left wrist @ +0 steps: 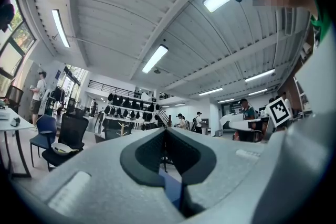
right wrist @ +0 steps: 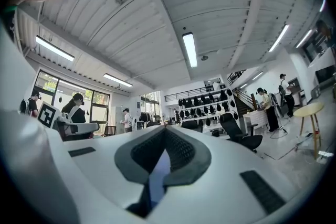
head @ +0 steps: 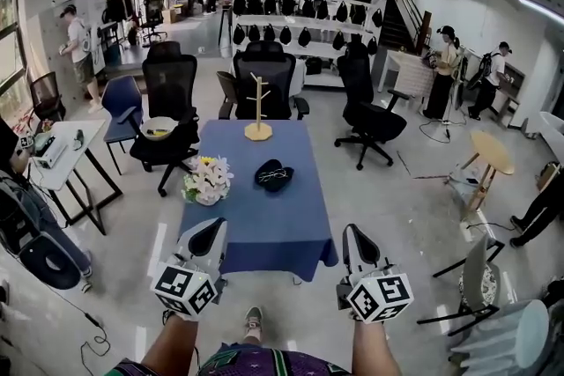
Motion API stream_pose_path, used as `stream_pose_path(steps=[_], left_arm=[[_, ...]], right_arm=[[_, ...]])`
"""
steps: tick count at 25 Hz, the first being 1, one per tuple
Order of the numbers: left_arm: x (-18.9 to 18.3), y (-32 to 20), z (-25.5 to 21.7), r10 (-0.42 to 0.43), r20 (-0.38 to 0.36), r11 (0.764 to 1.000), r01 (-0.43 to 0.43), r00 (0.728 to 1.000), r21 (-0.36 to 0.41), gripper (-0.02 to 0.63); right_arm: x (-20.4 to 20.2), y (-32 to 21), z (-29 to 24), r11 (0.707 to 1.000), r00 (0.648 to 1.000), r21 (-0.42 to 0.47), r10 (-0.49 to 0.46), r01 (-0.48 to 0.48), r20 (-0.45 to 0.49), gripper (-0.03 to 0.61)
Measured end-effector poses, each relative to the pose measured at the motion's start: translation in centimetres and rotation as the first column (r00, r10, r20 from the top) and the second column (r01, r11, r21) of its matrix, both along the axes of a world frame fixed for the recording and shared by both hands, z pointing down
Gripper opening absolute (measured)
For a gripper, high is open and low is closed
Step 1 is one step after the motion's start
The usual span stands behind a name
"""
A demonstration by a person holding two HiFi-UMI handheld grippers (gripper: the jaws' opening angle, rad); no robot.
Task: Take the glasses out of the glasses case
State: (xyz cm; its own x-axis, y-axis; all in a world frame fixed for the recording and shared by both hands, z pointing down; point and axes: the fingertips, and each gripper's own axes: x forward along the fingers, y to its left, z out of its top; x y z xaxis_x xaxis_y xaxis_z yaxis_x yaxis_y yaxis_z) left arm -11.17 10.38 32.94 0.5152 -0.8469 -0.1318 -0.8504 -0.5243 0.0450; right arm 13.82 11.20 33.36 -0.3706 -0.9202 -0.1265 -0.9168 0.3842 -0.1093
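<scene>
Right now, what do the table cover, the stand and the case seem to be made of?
Cover: matte blue cloth; it hangs over the edges in soft folds. Stand: pale, bare-looking wood, by its tan colour. Case: dark and matte, perhaps fabric or leather; too small to tell.

You see a blue-clothed table (head: pixel 264 224) mid-frame on glossy pale floor (head: pixel 414 207), black office chairs (head: pixel 169 84) above it and shelves (head: pixel 300 4) at top centre.

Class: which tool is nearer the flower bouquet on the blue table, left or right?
Left. The left tool is just in front of the flower bouquet, at the near-left corner of the table; the right tool is across at the near-right corner.
</scene>
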Motion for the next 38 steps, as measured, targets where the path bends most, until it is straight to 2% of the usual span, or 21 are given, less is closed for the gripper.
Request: stream_pose_path(steps=[7, 14, 24, 38], left_arm=[[0.4, -4.6, -0.3, 0.005, -0.014, 1.000, -0.005, 1.000, 0.000, 0.015], [1.3, -10.1, -0.3, 0.013, 0.005, 1.000, -0.014, 1.000, 0.019, 0.015], [1.0, -19.3, 0.1, 0.045, -0.004, 0.999, -0.045, 0.999, -0.003, 0.015], [-3.4, -28.9, 0.5, 0.059, 0.013, 0.998, -0.059, 0.998, -0.007, 0.016]], right_arm=[[0.2, -4.4, -0.9, 1.000, 1.000, 0.003, 0.002, -0.002, -0.020, 0.001], [0.5, -9.8, -1.0, 1.000, 0.999, 0.001, 0.015, -0.015, -0.038, 0.002], [-0.1, -18.5, -0.9, 0.998, 0.997, -0.028, 0.048, -0.050, -0.054, 0.001], [-4.8, -27.8, -1.3, 0.996, 0.993, -0.019, 0.084, -0.086, -0.078, 0.002]])
